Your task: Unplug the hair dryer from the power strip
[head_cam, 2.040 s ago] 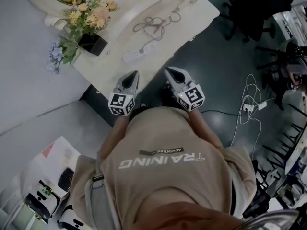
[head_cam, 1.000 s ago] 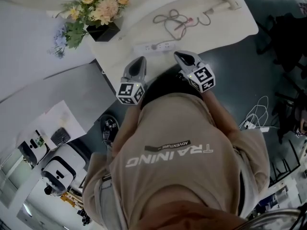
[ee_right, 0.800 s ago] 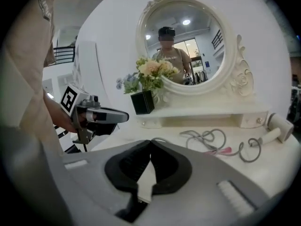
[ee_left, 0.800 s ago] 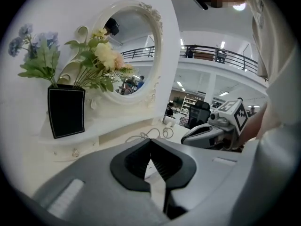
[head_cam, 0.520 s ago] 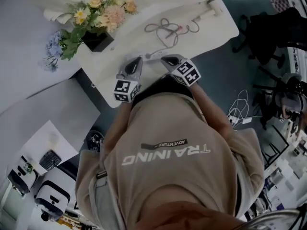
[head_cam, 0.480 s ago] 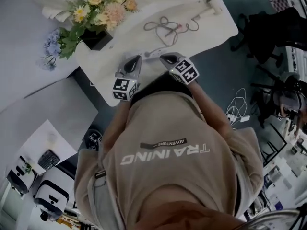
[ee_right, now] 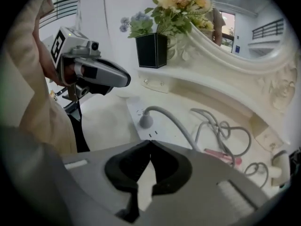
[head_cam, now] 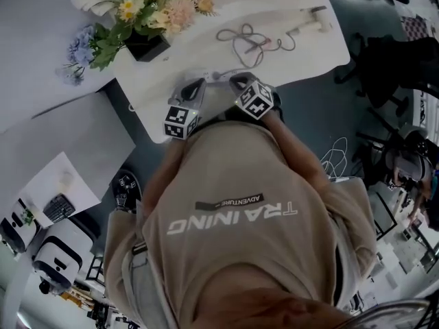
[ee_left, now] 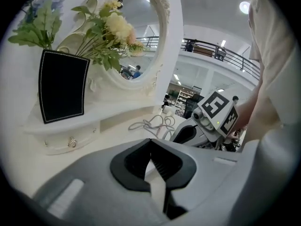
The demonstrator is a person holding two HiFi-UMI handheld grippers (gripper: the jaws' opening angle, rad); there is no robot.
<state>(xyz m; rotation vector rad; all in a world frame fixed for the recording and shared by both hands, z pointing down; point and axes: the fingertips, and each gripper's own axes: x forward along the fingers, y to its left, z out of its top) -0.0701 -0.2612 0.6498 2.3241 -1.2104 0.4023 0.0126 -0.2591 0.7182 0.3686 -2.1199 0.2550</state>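
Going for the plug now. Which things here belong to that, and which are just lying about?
Job: power strip; plug seated in it; grey cord; hair dryer; left tool and right tool, both shut, empty.
Lying about: black vase of flowers; oval mirror; pink object beside the cord loops.

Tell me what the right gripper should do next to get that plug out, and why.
Probably open the right gripper and ease it forward around the grey plug. That plug sits in the power strip just ahead, and the jaws are together, empty, so they cannot grasp it yet.
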